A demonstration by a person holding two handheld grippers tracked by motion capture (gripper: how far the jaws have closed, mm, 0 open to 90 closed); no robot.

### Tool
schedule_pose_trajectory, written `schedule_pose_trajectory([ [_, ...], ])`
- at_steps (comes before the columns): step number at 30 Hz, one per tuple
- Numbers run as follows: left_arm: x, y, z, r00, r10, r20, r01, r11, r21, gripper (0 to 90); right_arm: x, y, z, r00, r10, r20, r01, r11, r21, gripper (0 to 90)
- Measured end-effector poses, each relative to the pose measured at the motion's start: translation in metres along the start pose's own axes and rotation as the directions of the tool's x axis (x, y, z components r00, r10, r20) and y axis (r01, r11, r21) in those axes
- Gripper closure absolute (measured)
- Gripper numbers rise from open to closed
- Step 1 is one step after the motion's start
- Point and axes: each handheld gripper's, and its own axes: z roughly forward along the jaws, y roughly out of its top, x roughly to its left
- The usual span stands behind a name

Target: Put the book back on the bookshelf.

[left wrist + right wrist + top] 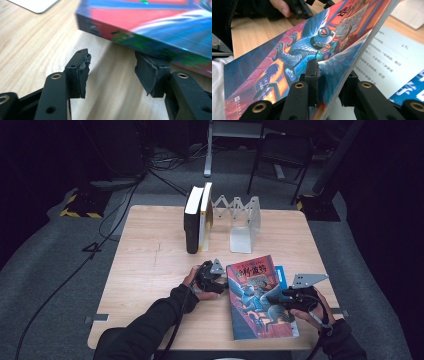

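While the colourful paperback book lies near the front right of the wooden surface, its right edge is lifted and clamped between the fingers of the right gripper, one on the cover and one beneath it. At the book's left edge, the left gripper has its fingers apart with bare wood between them, one tip just under the spine. A blue-edged printed sheet lies under the raised book. Farther back, two upright books stand by a white bookend.
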Motion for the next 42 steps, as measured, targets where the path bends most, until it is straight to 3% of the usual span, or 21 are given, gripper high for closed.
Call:
schedule_pose_trajectory([
  [2, 0.004, 0.006, -0.002, 0.9999, 0.003, 0.013, -0.003, 0.9999, -0.015, 44.9, 0.002, 0.0, -0.003, 0.9997, -0.019, 0.015, 0.02, 1.0, -0.019, 72.7],
  [6, 0.012, 0.02, -0.012, 0.9989, -0.03, 0.037, 0.033, 0.9943, -0.101, 49.8, 0.005, 0.003, -0.01, 0.9964, -0.049, 0.07, 0.055, 0.995, -0.083, 73.8],
  [8, 0.014, 0.025, -0.014, 0.9983, -0.029, 0.051, 0.035, 0.9922, -0.12, 51.5, 0.006, 0.005, -0.013, 0.9943, -0.056, 0.091, 0.065, 0.993, -0.102, 74.2],
  [12, 0.019, 0.041, -0.025, 0.9983, -0.012, 0.058, 0.021, 0.9852, -0.17, 58.2, 0.008, 0.01, -0.019, 0.9826, -0.1, 0.156, 0.123, 0.981, -0.147, 75.9],
  [16, 0.022, 0.056, -0.036, 0.9987, -0.002, 0.051, 0.013, 0.9768, -0.214, 61.6, 0.009, 0.012, -0.023, 0.9715, -0.133, 0.196, 0.172, 0.966, -0.194, 77.3],
  [18, 0.023, 0.06, -0.039, 0.9991, 0.004, 0.042, 0.006, 0.9746, -0.224, 61.6, 0.01, 0.012, -0.024, 0.9699, -0.136, 0.202, 0.179, 0.961, -0.212, 77.9],
  [21, 0.025, 0.068, -0.046, 0.9992, 0.009, 0.039, 0.001, 0.9709, -0.239, 61.6, 0.013, 0.01, -0.024, 0.955, -0.151, 0.255, 0.214, 0.947, -0.238, 79.8],
  [25, 0.023, 0.073, -0.051, 0.9983, 0.033, 0.048, -0.02, 0.9685, -0.248, 61.6, 0.015, 0.009, -0.028, 0.9496, -0.172, 0.262, 0.239, 0.938, -0.25, 77.1],
  [27, 0.022, 0.076, -0.054, 0.996, 0.047, 0.076, -0.024, 0.9606, -0.277, 61.6, 0.014, 0.01, -0.029, 0.9479, -0.179, 0.263, 0.245, 0.939, -0.242, 68.3],
  [28, 0.022, 0.076, -0.054, 0.996, 0.047, 0.076, -0.024, 0.9606, -0.277, 61.7, 0.014, 0.01, -0.029, 0.9479, -0.179, 0.263, 0.245, 0.939, -0.242, 68.3],
  [29, 0.021, 0.079, -0.056, 0.9942, 0.046, 0.098, -0.015, 0.9549, -0.297, 61.7, 0.014, 0.012, -0.031, 0.9467, -0.171, 0.273, 0.243, 0.935, -0.257, 60.7],
  [30, 0.02, 0.081, -0.057, 0.9941, 0.055, 0.094, -0.025, 0.954, -0.299, 61.9, 0.012, 0.016, -0.032, 0.9527, -0.156, 0.261, 0.225, 0.939, -0.261, 59.9],
  [33, 0.018, 0.084, -0.055, 0.9939, 0.073, 0.083, -0.046, 0.9582, -0.282, 64.2, 0.011, 0.024, -0.034, 0.9492, -0.165, 0.268, 0.233, 0.94, -0.248, 62.1],
  [37, 0.018, 0.086, -0.055, 0.9933, 0.073, 0.09, -0.044, 0.9552, -0.293, 64.9, 0.006, 0.025, -0.036, 0.9531, -0.145, 0.266, 0.215, 0.942, -0.257, 73.3],
  [39, 0.017, 0.088, -0.056, 0.9941, 0.073, 0.08, -0.046, 0.9531, -0.299, 65.1, 0.006, 0.024, -0.036, 0.9545, -0.139, 0.264, 0.21, 0.942, -0.262, 74.5],
  [41, 0.017, 0.092, -0.058, 0.995, 0.092, 0.04, -0.076, 0.9499, -0.303, 67.2, 0.008, 0.026, -0.036, 0.946, -0.151, 0.287, 0.231, 0.935, -0.268, 77.6],
  [42, 0.017, 0.092, -0.058, 0.995, 0.092, 0.04, -0.076, 0.9499, -0.303, 68.0, 0.008, 0.026, -0.036, 0.946, -0.151, 0.287, 0.231, 0.935, -0.268, 77.6],
])
